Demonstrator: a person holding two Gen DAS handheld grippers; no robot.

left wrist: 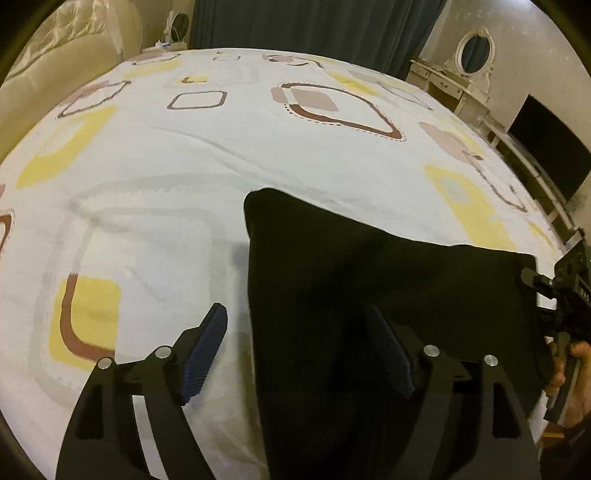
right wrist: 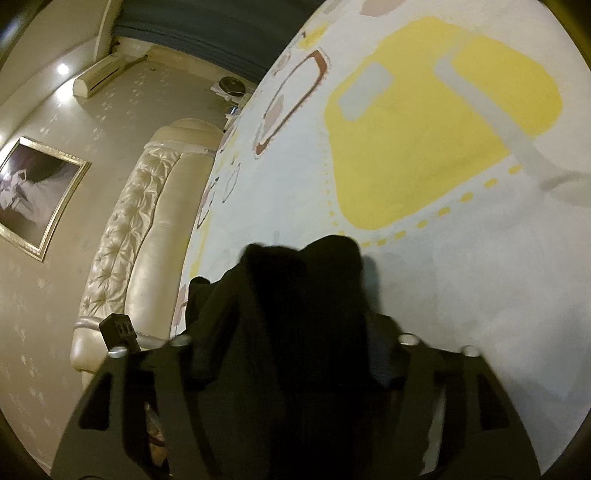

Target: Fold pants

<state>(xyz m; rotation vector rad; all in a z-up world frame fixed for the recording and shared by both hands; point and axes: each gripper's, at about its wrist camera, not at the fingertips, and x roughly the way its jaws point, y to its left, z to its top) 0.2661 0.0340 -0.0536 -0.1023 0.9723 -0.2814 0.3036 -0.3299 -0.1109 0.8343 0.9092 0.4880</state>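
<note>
Black pants [left wrist: 369, 280] lie folded on the white patterned bed sheet [left wrist: 184, 177]. My left gripper [left wrist: 299, 347] is open; its left finger [left wrist: 207, 347] hangs over bare sheet and its right finger [left wrist: 391, 354] over the pants' near left part. My right gripper shows at the far right of the left wrist view [left wrist: 543, 288], shut on the pants' right edge. In the right wrist view the black cloth [right wrist: 295, 295] is bunched between the fingers of the right gripper [right wrist: 295, 354] and hides them.
A cream tufted headboard [right wrist: 140, 229] stands along the bed's side. A white dresser with an oval mirror [left wrist: 472, 55] and a dark screen [left wrist: 550, 155] stand past the bed's right edge. Dark curtains [left wrist: 314, 26] hang behind. A framed picture [right wrist: 33, 195] hangs on the wall.
</note>
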